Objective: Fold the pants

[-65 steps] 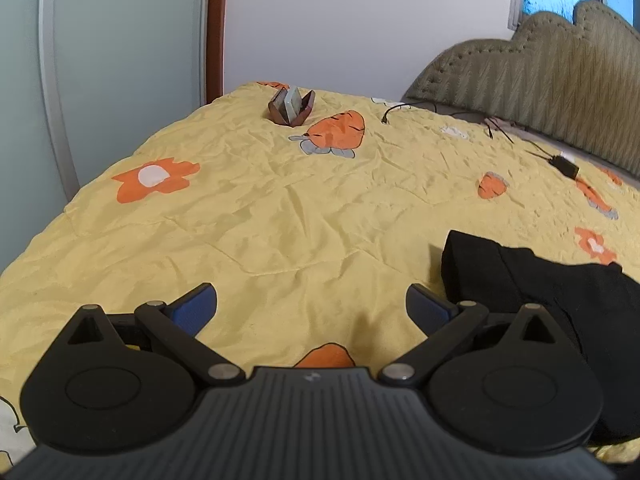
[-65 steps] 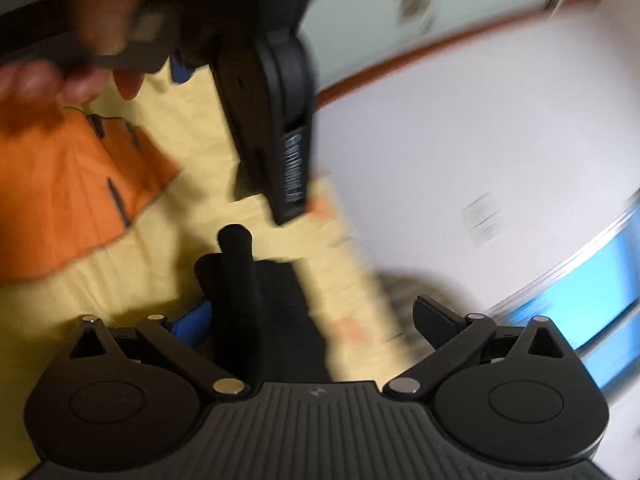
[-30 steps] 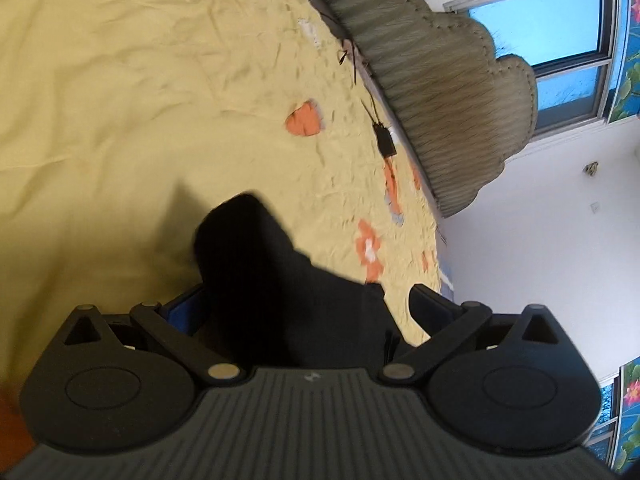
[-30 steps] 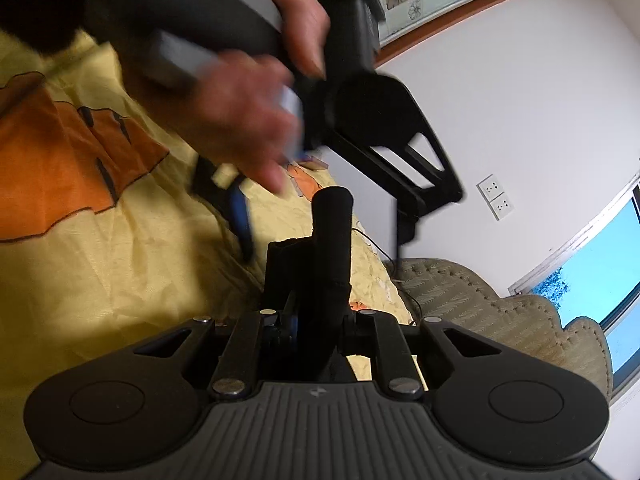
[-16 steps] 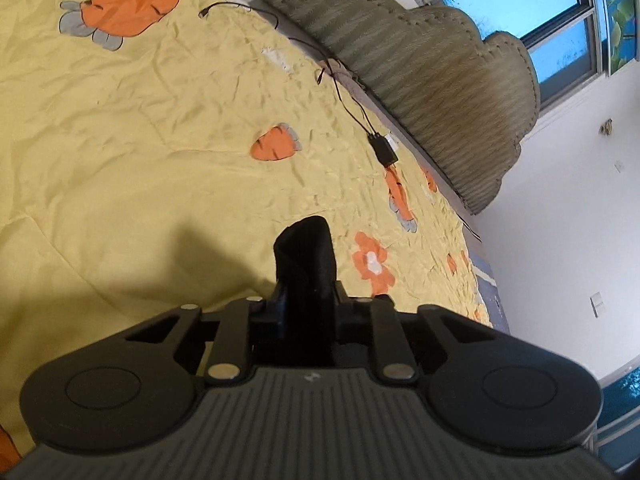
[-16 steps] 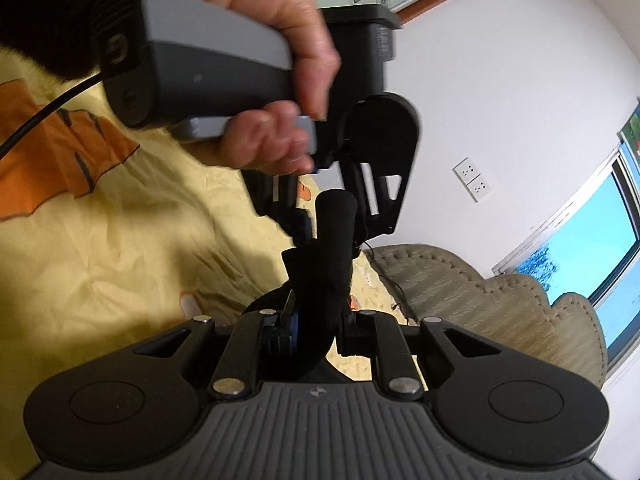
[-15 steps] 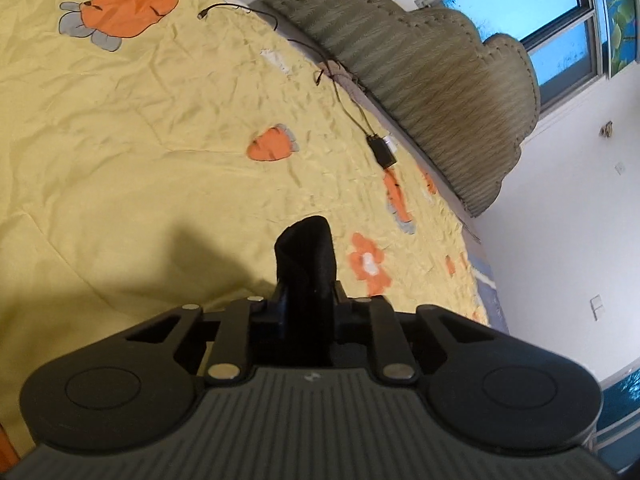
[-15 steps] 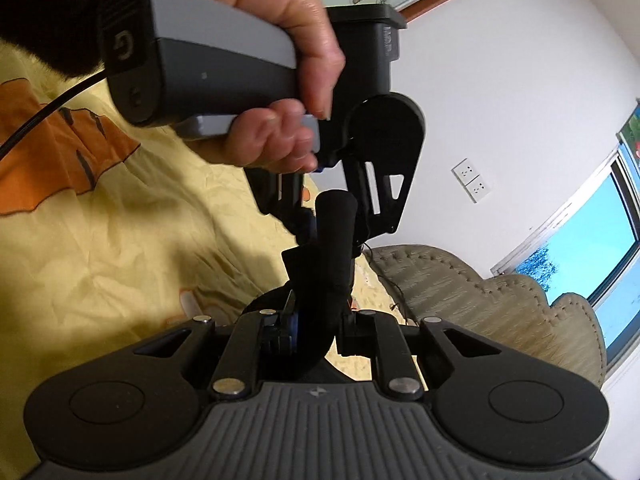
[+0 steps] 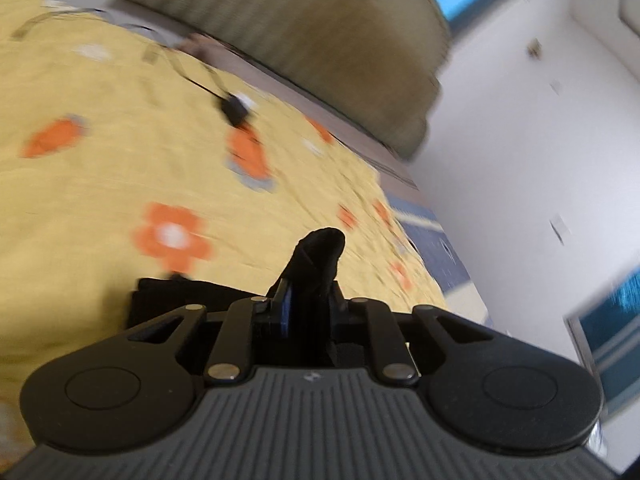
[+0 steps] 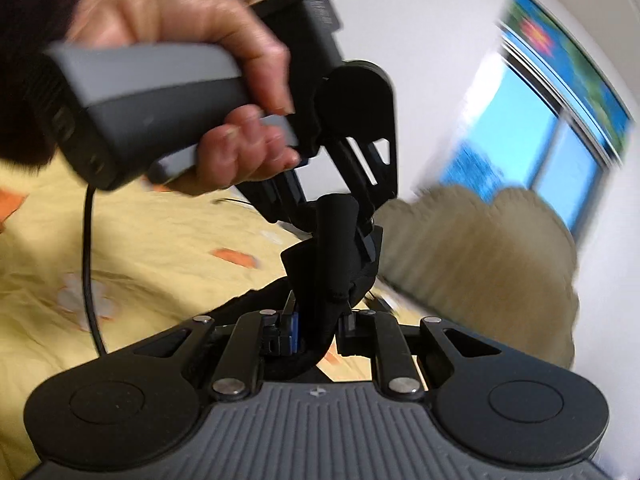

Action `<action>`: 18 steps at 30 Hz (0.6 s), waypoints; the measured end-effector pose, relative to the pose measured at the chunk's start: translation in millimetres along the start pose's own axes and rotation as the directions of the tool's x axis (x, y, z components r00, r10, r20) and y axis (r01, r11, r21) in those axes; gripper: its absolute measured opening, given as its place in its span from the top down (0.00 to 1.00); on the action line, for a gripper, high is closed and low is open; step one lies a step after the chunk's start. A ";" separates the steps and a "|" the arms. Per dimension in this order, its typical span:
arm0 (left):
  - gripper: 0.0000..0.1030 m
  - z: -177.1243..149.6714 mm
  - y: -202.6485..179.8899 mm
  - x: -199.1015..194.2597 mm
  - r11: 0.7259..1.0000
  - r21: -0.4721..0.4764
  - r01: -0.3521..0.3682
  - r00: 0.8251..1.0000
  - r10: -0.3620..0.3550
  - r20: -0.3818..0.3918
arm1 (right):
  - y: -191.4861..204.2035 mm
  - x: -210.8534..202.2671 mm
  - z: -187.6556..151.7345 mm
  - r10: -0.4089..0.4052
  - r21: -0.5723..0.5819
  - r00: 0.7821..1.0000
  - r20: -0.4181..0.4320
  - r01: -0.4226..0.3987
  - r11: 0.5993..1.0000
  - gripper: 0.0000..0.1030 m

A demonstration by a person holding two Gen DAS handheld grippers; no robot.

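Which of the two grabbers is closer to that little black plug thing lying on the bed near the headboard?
Hard to call. The left gripper faces the plug, well short of it, shut on the pants. The right gripper grips them too, close beside the left.

The black pants (image 9: pixel 316 264) (image 10: pixel 334 256) are seen bunched into an upright fold of cloth above the yellow bedspread, with a flatter dark portion apparently resting on it below, though the exact lie of that portion cannot be made out through the blur.
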State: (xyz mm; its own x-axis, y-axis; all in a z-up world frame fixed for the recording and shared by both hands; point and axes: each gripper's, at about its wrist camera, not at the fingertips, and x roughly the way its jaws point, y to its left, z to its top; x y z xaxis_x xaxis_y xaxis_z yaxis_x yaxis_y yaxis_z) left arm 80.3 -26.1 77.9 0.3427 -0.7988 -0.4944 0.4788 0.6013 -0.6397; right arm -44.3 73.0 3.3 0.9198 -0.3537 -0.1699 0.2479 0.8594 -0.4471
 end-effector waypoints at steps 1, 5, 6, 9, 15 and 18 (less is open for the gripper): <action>0.86 -3.8 -12.9 16.1 1.000 0.014 0.013 1.000 -0.013 -0.025 | -13.1 -1.6 -5.5 -0.014 0.038 1.000 -0.018 0.015 0.999 0.85; 0.87 -24.8 -50.9 79.1 0.997 0.074 0.023 0.994 -0.015 -0.110 | -62.2 -8.5 -35.5 -0.041 0.221 0.994 -0.106 0.064 0.973 0.85; 0.87 -30.8 -59.3 95.9 0.996 0.081 0.022 0.991 -0.011 -0.134 | -73.9 -7.9 -44.2 -0.032 0.273 0.991 -0.133 0.067 0.960 0.85; 0.95 -47.6 -75.6 136.2 0.994 0.105 0.026 0.982 -0.006 -0.189 | -104.9 -4.1 -73.3 0.046 0.460 0.974 -0.223 0.064 0.885 0.84; 0.95 -72.7 -94.5 184.7 0.986 0.160 0.035 0.970 0.005 -0.243 | -131.2 2.8 -117.1 0.127 0.627 0.957 -0.261 0.068 0.776 0.84; 0.95 -70.9 -91.6 181.2 0.985 0.168 0.039 0.974 0.000 -0.226 | -144.4 0.7 -122.8 0.161 0.698 0.961 -0.226 0.045 0.714 0.84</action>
State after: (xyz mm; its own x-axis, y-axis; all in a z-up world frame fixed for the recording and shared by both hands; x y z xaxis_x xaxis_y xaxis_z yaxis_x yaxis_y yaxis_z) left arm 41.3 -224.6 5.1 0.1514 -0.7741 -0.6147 0.6206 0.5585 -0.5504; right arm -116.8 -96.6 -40.1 0.8550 -0.2851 -0.4332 0.4305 0.8559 0.2865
